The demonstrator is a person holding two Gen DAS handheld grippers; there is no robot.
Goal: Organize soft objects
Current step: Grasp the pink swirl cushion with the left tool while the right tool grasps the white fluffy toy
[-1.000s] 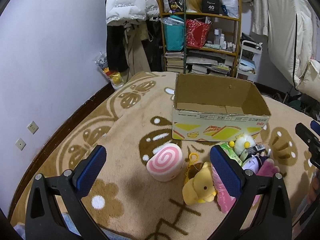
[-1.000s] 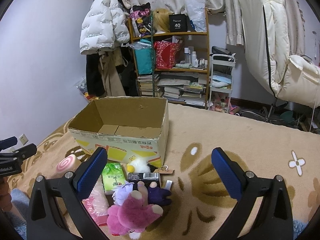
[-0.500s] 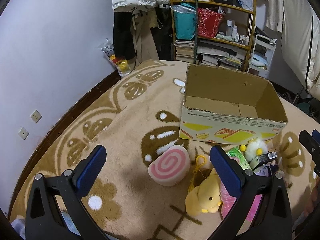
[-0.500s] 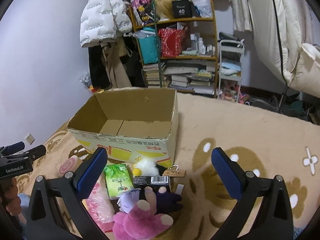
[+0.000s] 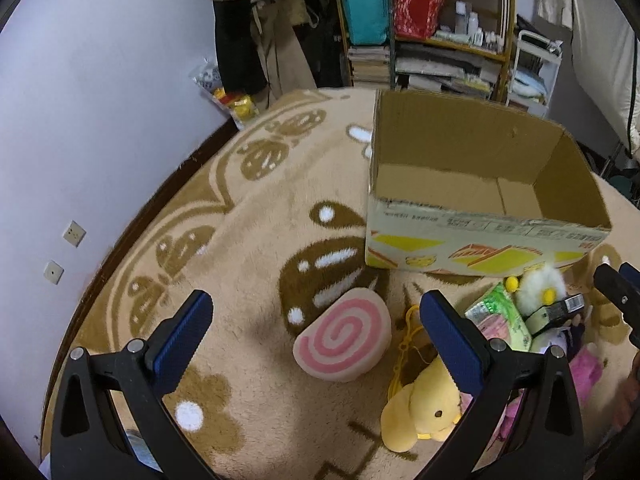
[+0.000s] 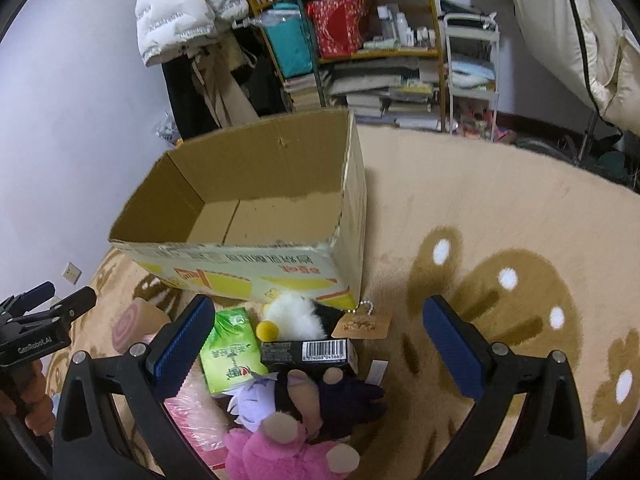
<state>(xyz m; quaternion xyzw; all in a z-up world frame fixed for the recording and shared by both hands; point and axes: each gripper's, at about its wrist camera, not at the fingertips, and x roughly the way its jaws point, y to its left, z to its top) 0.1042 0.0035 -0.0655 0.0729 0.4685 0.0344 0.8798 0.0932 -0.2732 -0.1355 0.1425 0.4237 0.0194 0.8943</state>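
Note:
An open, empty cardboard box [image 5: 484, 236] [image 6: 256, 268] stands on the carpet. In front of it lies a pile of toys: a pink swirl cushion [image 5: 344, 340] [image 6: 126, 322], a yellow plush [image 5: 420, 408], a white fluffy plush [image 5: 540, 286] [image 6: 296, 316], a green pack [image 6: 230, 350], a black barcode box [image 6: 308, 354], a purple plush [image 6: 260, 400] and a pink plush [image 6: 288, 452]. My left gripper [image 5: 316, 336] is open and empty above the swirl cushion. My right gripper [image 6: 314, 344] is open and empty above the pile.
A cluttered shelf [image 5: 420, 32] [image 6: 360, 40] with books and bags stands behind the box, with hanging coats [image 6: 188, 12] beside it. The purple wall [image 5: 100, 100] with sockets runs along the left. A white cart [image 6: 472, 76] stands right of the shelf.
Both grippers have moved forward and tilted down toward the box and toys, which now look larger. Both stay open and empty.

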